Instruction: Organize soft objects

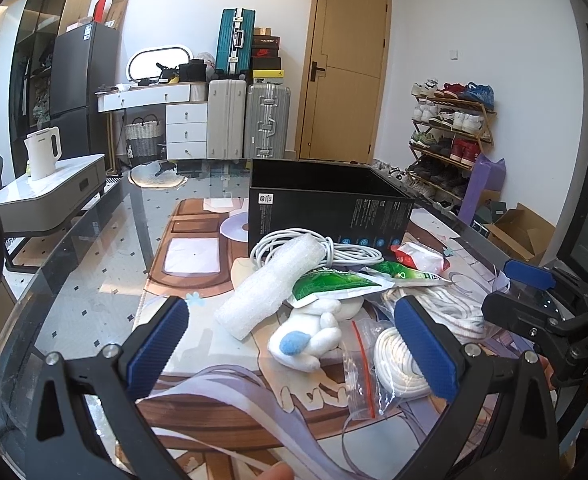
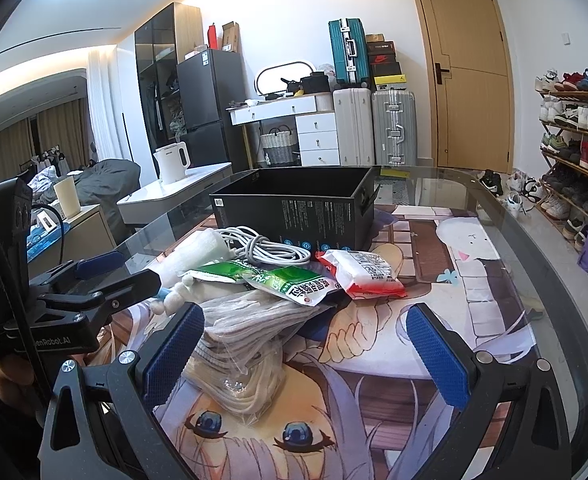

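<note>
**Two grippers apart above a heap of soft goods, nothing yet boxed**

Two grippers were in view, both with fingers spread wide and holding nothing. The left gripper hovered over the plush toy, a white stuffed figure with a pale blue tuft, its upper part buried under a green packet. The right gripper hung over a clear bag of cord, whose contents could only be partly made out through the creased film.

Counted in the heap: one roll of white foam wrap, cylindrical and pebbled; one bundle of white cable, loosely coiled; two green packets (the second overlapped the first); one red-and-white packet, glossy and crinkled; one small zip bag with a red seal strip, contents not discernible; one coil of thick white cord, partly hidden behind the left gripper's blue finger pad.

One black cardboard box, rectangular and open-topped, stood just behind the heap; its interior floor was hidden by the near wall. All rested on a glass-topped table over a printed cartoon mat. The heap lay between the box and both grippers. A fingertip was cut off at the bottom edge of the left view.
</note>
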Tool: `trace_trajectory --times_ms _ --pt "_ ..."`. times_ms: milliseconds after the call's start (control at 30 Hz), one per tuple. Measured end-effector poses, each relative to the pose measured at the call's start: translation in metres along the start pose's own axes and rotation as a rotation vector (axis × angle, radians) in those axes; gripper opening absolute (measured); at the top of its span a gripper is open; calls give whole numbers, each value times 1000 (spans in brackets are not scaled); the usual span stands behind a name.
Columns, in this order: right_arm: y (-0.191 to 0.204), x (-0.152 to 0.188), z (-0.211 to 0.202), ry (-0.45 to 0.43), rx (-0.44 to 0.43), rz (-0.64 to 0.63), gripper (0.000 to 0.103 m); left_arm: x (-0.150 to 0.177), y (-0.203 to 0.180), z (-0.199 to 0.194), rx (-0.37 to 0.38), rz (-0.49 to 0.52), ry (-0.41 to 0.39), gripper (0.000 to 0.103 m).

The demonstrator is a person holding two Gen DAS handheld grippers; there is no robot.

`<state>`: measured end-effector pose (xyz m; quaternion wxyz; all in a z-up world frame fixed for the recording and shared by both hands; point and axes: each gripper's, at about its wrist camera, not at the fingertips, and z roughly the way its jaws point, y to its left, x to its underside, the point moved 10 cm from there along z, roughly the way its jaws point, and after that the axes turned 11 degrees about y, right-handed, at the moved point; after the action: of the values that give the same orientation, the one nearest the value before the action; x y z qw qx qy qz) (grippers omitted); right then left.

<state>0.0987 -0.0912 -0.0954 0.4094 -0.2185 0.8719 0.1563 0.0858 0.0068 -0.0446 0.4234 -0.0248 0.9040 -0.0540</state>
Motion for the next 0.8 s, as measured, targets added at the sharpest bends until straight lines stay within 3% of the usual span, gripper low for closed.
trace_trajectory --times_ms 800 --pt "32 -3 1 60 -3 -19 103 -19 31 -21 -45 -32 -64 103"
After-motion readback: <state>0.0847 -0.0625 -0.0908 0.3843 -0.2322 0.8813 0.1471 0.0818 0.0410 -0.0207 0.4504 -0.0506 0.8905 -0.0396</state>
